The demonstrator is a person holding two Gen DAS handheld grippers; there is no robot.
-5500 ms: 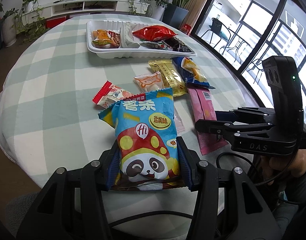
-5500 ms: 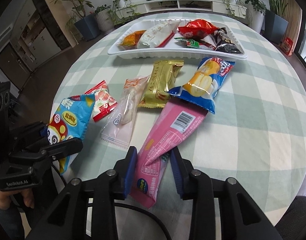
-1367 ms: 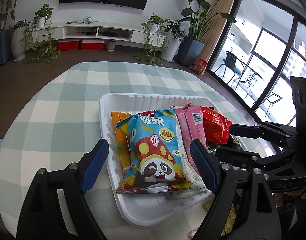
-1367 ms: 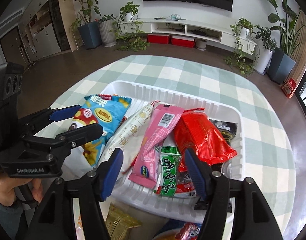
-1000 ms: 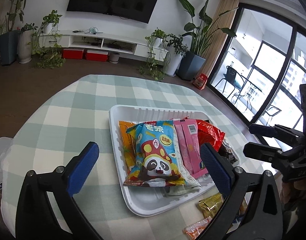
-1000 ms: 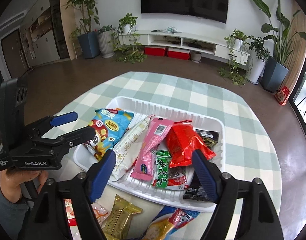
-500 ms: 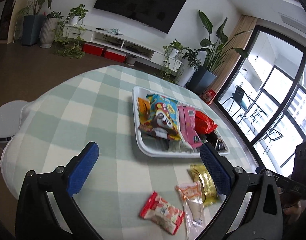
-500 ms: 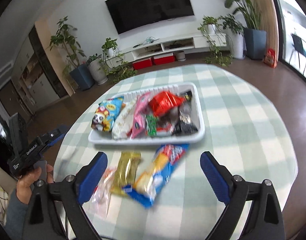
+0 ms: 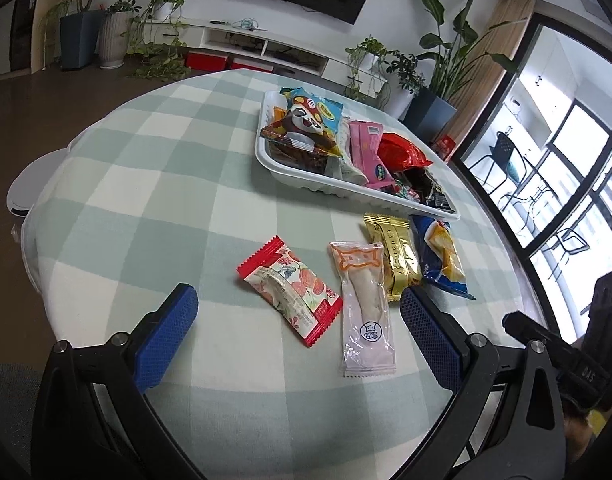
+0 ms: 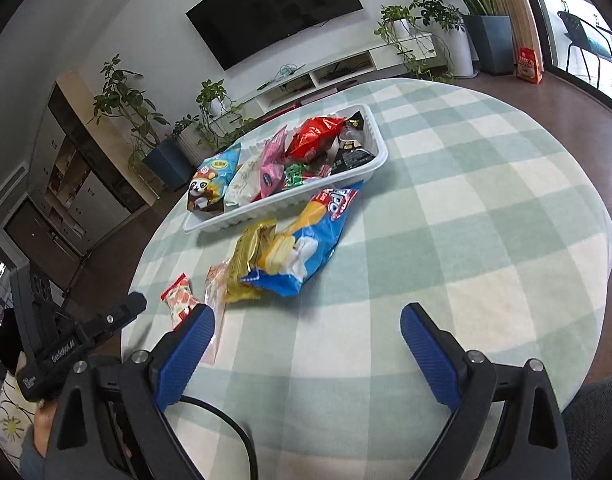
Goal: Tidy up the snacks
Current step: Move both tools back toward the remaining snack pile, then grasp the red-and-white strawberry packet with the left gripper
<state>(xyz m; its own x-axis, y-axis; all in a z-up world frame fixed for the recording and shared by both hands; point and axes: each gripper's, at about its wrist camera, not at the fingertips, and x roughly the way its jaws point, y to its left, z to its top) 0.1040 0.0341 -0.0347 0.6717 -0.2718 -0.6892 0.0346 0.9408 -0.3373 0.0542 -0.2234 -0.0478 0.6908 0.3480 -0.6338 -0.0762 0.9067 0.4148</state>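
A white tray at the far side of the table holds the blue panda bag, a pink packet, a red bag and other snacks. Loose on the cloth lie a red-and-white packet, a clear packet, a gold packet and a blue packet. My left gripper is open, empty, just short of the red-and-white and clear packets. My right gripper is open wide and empty over bare cloth, nearer than the blue packet.
The round table has a green-and-white checked cloth, with its edge close below both grippers. A white round object stands beside the table on the left. Plants, a TV shelf and tall windows ring the room.
Both grippers have drawn back from the tray toward the near edge of the table and sunk a little. The loose packets have come into view ahead of them. Both stay open.
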